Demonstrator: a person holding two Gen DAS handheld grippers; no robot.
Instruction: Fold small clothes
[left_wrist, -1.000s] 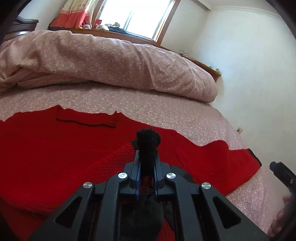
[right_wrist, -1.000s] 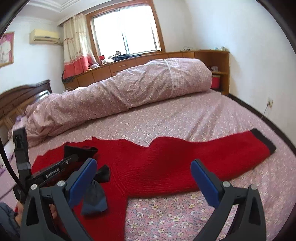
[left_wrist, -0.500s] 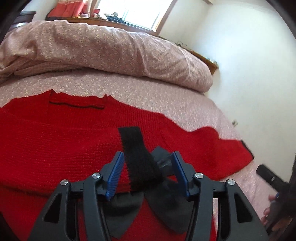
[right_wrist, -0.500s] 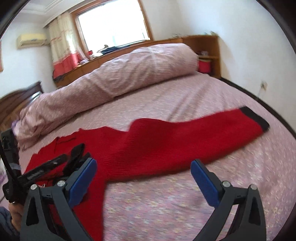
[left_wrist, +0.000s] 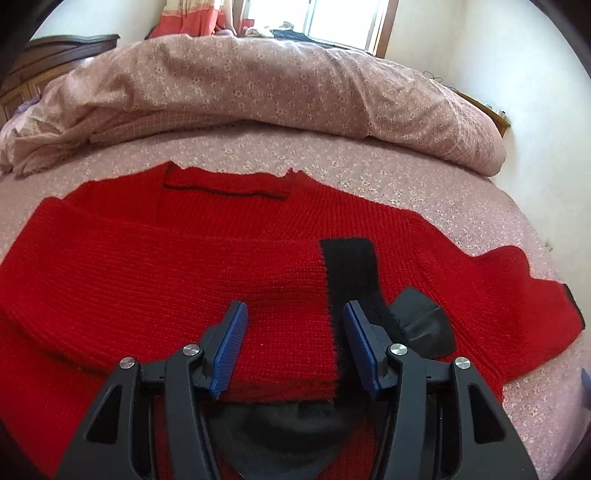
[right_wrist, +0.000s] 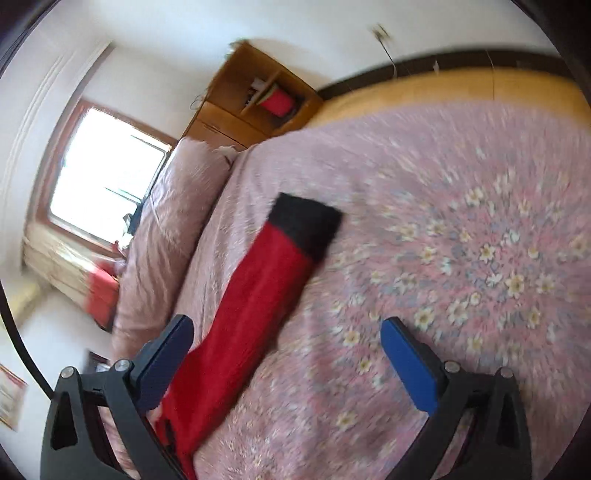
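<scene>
A red knit sweater (left_wrist: 147, 266) lies spread flat on the flowered bedsheet (left_wrist: 424, 177). One sleeve is folded across its body and ends in a black cuff (left_wrist: 349, 269). My left gripper (left_wrist: 293, 321) hovers open just over that folded sleeve, its pads apart and not pressing the knit. Dark grey cloth (left_wrist: 424, 325) lies beside and under it. In the blurred, tilted right wrist view, the other red sleeve (right_wrist: 258, 295) stretches out to its black cuff (right_wrist: 304, 221). My right gripper (right_wrist: 286, 326) is open wide above that sleeve with nothing in it.
A rolled pink duvet (left_wrist: 258, 85) runs along the far side of the bed. A wooden shelf unit (right_wrist: 258, 99) stands by the wall beyond the bed's corner. A dark headboard (left_wrist: 55, 48) is at far left. Bare sheet (right_wrist: 480, 240) lies right of the sleeve.
The left gripper opened and let go of the black cuff, which now lies flat on the sweater. The right gripper swept over to the outstretched sleeve and rolled, tilting its view.
</scene>
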